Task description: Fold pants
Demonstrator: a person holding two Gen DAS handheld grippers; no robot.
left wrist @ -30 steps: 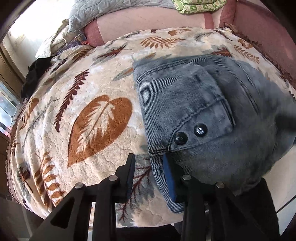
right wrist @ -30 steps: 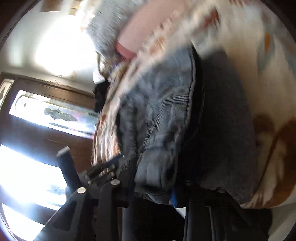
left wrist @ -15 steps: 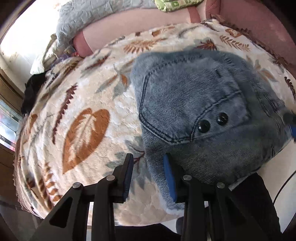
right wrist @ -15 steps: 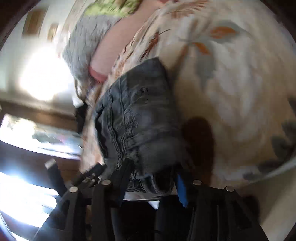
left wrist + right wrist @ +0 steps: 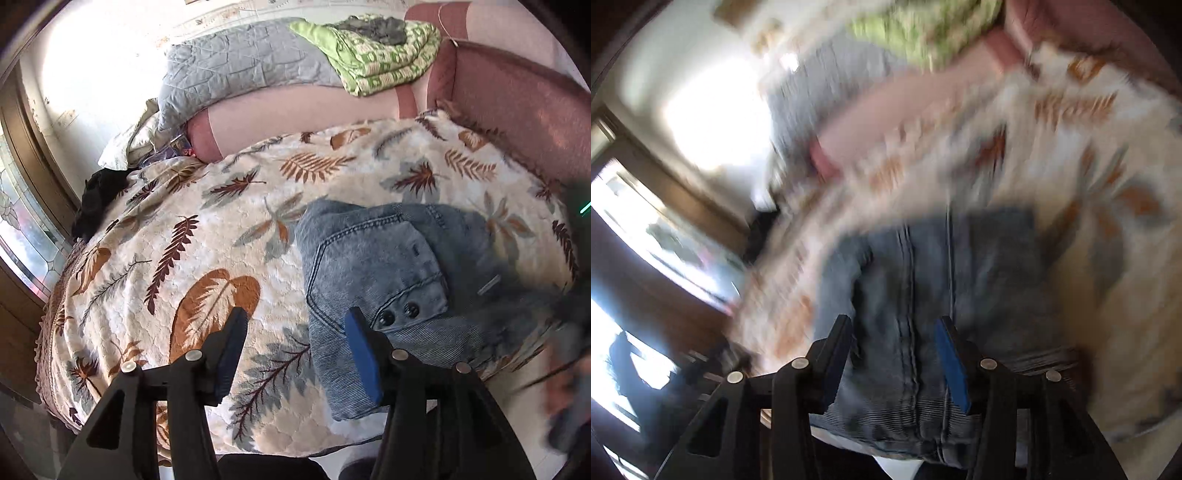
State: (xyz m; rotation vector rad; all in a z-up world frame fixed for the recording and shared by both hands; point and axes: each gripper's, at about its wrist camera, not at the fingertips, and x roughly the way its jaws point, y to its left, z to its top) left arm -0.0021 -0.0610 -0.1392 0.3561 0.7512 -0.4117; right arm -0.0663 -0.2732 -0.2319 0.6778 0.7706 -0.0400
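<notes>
- Leaf-print bedspread (image 5: 207, 236) over a bed; grey quilt (image 5: 236, 66) and green blanket (image 5: 373, 55) far beyond the tongs.
- Pants (image 5: 399, 280): blue denim, folded into a compact bundle, lying just ahead and right of the left gripper (image 5: 295, 347).
- Left gripper: jaws just widened, nothing between them.
- Right gripper (image 5: 894, 358): jaws just parted, hovering over the denim edge; contact unclear through blur.
- Handling: judged a release; lift both straight away so the fold lies undisturbed.

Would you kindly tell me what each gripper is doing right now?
Left gripper: open, jaws just widened, nothing between them.
Right gripper: open, over the folded jeans, not gripping them.
</notes>
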